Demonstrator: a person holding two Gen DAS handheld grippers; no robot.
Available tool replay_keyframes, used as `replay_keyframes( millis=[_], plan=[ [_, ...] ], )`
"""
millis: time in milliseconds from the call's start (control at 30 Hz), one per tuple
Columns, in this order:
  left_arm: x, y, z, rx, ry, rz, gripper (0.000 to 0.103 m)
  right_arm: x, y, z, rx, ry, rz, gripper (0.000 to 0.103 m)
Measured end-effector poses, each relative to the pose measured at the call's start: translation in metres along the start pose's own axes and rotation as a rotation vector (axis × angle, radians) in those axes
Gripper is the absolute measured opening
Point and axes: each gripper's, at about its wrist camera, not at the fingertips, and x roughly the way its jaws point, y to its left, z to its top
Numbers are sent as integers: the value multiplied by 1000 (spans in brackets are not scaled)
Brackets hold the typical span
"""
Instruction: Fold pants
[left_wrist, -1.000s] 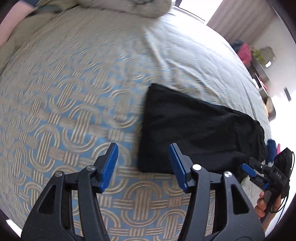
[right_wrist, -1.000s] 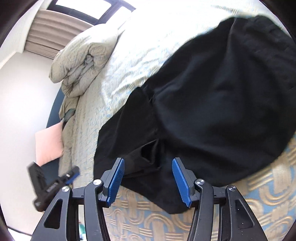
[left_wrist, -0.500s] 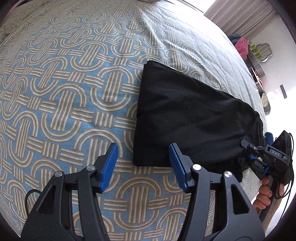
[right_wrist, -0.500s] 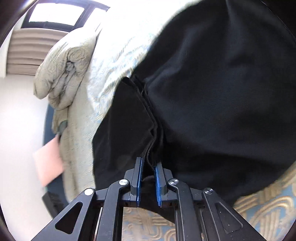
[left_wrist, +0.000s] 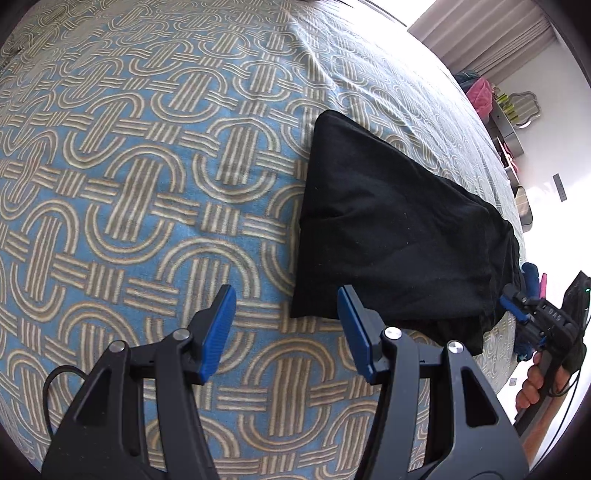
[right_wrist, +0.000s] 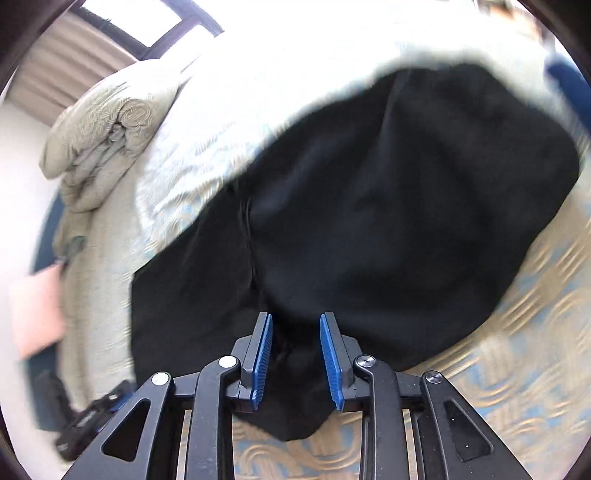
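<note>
while the left gripper (left_wrist: 282, 325) hangs spread beside the pants (left_wrist: 399, 236) near corner, the right gripper (right_wrist: 295, 354), part-spread astride their opposite end along the long axis, grips nothing.

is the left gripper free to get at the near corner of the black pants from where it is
Probably yes. The left gripper is open and holds nothing, and the pants corner lies flat on the bedspread just ahead of its right finger, with nothing between.

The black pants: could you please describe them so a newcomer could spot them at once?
Start at the bedspread, blue with looping tan bands. The black pants lie folded flat toward its right side. They are the only plain dark item on that patterned cover.
</note>
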Motion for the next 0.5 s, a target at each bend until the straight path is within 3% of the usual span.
replay_keyframes(
  millis=[100,200,267,433,500],
  plan=[
    [5,-3,2,2,4,-23,58,-12,35,10,-100,-35,58,30],
    [15,-6,3,12,19,-16,58,10,90,17,-211,49,184,32],
    [20,-6,3,16,20,-13,58,37,130,21,-291,110,211,32],
    [26,-15,3,96,13,27,59,121,213,12,-496,274,81,32],
    [27,-21,1,157,6,58,59,149,221,10,-522,270,-33,27]
  ],
)
